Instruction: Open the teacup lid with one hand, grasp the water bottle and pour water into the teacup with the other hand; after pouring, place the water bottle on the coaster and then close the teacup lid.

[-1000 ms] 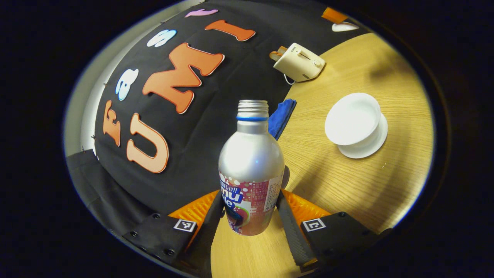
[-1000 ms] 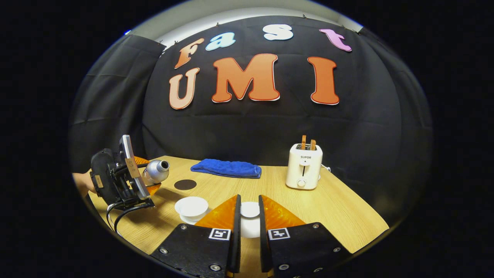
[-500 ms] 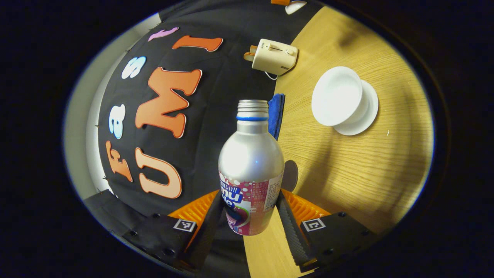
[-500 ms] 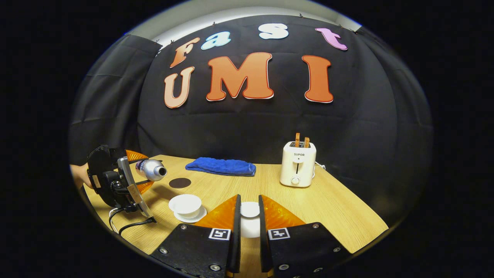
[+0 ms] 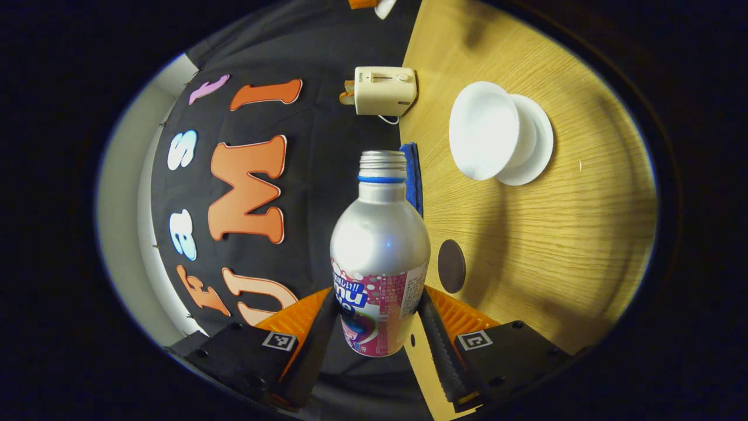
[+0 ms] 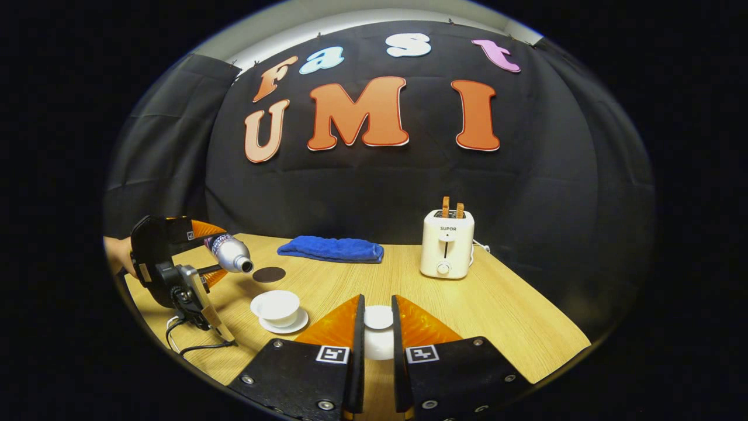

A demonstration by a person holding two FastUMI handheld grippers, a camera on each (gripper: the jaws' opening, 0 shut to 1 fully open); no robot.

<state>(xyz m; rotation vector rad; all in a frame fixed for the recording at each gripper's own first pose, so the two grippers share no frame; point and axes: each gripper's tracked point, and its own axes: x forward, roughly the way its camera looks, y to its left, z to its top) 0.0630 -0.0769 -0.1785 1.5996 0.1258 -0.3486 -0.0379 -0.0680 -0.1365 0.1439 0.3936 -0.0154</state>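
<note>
My left gripper (image 5: 380, 318) is shut on a silver water bottle (image 5: 380, 245) with a pink label, its mouth uncapped. The bottle is tipped over, mouth a little downward, above and left of the white teacup (image 6: 279, 305). In the right gripper view the left gripper (image 6: 175, 257) holds the water bottle (image 6: 231, 252) at the table's left. The open white teacup (image 5: 485, 131) stands on its saucer (image 5: 534, 146). My right gripper (image 6: 377, 327) is shut on the white teacup lid (image 6: 378, 318), held above the table. A dark round coaster (image 5: 451, 266) lies on the wood beyond the cup.
A cream toaster (image 6: 447, 242) with two slices stands at the back right of the wooden table (image 6: 497, 316). A folded blue towel (image 6: 330, 249) lies at the back. A cable (image 6: 193, 345) trails from the left gripper. A hand (image 6: 117, 254) holds it.
The left gripper has tilted the bottle further, from near level to mouth slightly down, and brought it closer to the cup. The right gripper stays put with the lid.
</note>
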